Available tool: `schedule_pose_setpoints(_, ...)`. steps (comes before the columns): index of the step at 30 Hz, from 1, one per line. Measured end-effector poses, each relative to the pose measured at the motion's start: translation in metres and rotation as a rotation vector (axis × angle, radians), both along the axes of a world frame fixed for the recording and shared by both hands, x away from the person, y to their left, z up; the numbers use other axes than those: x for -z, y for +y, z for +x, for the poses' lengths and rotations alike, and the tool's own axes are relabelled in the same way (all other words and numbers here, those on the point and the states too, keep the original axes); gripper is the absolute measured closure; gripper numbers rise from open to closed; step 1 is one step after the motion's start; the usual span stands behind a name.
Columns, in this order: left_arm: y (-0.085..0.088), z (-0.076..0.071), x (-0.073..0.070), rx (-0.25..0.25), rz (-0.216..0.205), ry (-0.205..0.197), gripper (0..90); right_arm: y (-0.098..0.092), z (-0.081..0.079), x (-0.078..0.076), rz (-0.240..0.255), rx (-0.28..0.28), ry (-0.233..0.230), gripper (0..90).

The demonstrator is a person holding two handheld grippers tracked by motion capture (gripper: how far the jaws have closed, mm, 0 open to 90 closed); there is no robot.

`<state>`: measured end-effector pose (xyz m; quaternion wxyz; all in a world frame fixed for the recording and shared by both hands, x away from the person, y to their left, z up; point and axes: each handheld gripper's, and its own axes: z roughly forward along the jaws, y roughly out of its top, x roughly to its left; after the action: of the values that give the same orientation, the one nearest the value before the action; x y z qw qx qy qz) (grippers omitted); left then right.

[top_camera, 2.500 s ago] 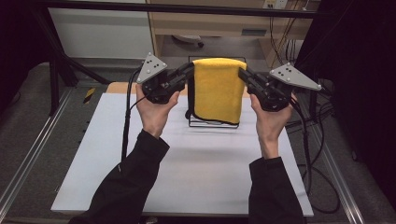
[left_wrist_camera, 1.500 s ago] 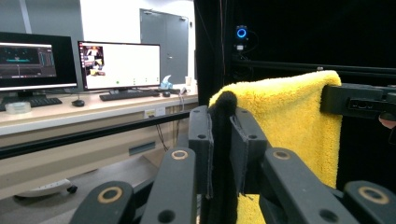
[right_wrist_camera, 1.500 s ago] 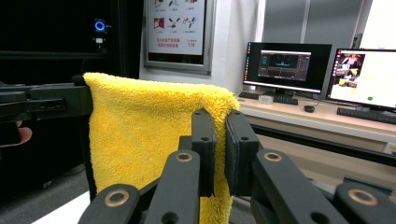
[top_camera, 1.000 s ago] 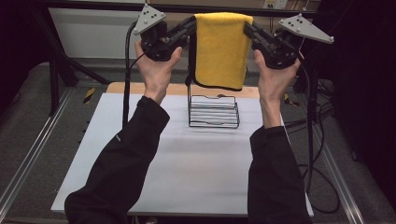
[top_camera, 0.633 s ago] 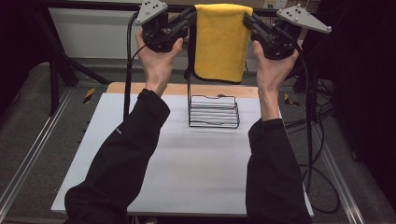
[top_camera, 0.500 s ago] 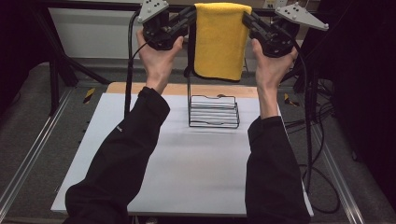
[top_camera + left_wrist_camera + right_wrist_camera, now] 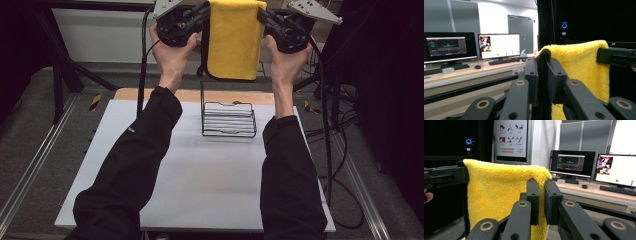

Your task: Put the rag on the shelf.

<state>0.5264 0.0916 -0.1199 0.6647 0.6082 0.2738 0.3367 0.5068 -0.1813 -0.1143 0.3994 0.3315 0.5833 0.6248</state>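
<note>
Since earlier: you are raising the yellow towel (image 7: 236, 40) clear above the wire rack (image 7: 228, 119) | left gripper (image 7: 200, 16) and right gripper (image 7: 266, 17) fingers are clamping its top corners | risk: thin corner pinches slipping, towel dropping onto table (image 7: 200, 190).

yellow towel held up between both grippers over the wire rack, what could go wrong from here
1. The yellow towel is pinched only at its top corners by the left gripper and the right gripper; if one edge slips, it would likely swing down one-sided.
2. The wire rack looks light; the towel's hanging hem could snag its upright post and tip it on the way down.
</note>
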Motion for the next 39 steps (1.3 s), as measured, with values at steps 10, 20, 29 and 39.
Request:
schedule_pose_setpoints(10, 0.001, 0.015, 0.007, -0.005, 0.024, 0.009, 79.1, 0.001, 0.017, 0.005, -0.021, 0.001, 0.022, 84.0)
schedule_pose_setpoints(20, 0.001, 0.014, 0.029, 0.007, 0.088, 0.035, 79.1, -0.002, 0.018, 0.026, -0.053, 0.002, 0.082, 83.9)
schedule_pose_setpoints(29, 0.0, 0.004, 0.048, 0.06, 0.101, 0.062, 79.0, -0.01, 0.01, 0.043, -0.057, -0.015, 0.114, 83.8)
schedule_pose_setpoints(39, 0.0, -0.008, 0.069, 0.091, 0.115, 0.091, 79.0, -0.014, -0.004, 0.062, -0.086, -0.023, 0.14, 83.8)
